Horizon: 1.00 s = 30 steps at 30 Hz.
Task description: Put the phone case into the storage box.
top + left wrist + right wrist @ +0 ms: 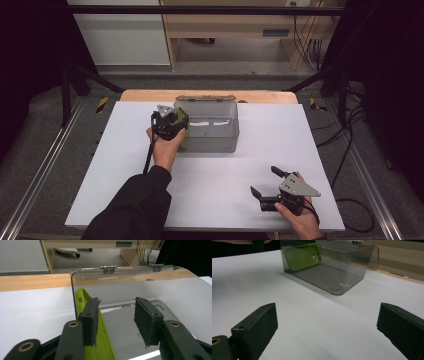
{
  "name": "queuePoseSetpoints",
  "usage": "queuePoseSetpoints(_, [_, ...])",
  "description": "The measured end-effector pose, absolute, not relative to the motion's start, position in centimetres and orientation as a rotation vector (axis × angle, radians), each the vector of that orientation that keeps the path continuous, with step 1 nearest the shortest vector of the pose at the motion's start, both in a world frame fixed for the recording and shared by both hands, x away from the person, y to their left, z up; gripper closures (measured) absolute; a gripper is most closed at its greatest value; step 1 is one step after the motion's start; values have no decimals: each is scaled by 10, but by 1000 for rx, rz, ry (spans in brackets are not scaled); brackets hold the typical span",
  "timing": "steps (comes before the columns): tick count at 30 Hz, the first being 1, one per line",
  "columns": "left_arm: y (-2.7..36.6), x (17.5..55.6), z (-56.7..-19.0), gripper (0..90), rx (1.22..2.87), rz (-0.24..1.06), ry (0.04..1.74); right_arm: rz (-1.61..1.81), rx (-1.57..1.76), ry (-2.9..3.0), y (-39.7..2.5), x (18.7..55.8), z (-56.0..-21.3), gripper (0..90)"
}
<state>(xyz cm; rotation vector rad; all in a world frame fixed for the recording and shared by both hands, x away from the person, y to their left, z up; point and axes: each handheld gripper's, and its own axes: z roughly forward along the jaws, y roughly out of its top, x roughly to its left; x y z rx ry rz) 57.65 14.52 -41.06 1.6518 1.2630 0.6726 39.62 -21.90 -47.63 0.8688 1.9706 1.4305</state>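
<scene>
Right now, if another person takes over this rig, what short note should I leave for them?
Left tool: open, at the left end of the clear box, jaws over its rim, one on each side of the green phone case.
Right tool: open, holds nothing, low over the white table, near right.
Done: the case is inside the box, standing on edge against the left wall; the lid is open.
Left: probably pull the left tool out and close the lid.
</scene>
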Motion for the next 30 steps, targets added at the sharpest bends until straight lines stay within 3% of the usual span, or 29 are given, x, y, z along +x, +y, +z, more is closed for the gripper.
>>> queuePoseSetpoints(19, [142,575,-409,431,1648,676,1188,1432,868,1969,-219,396,-476,33])
queuePoseSetpoints(30, [141,575,-407,286,1617,672,1112,1431,868,1970,-219,396,-476,33])
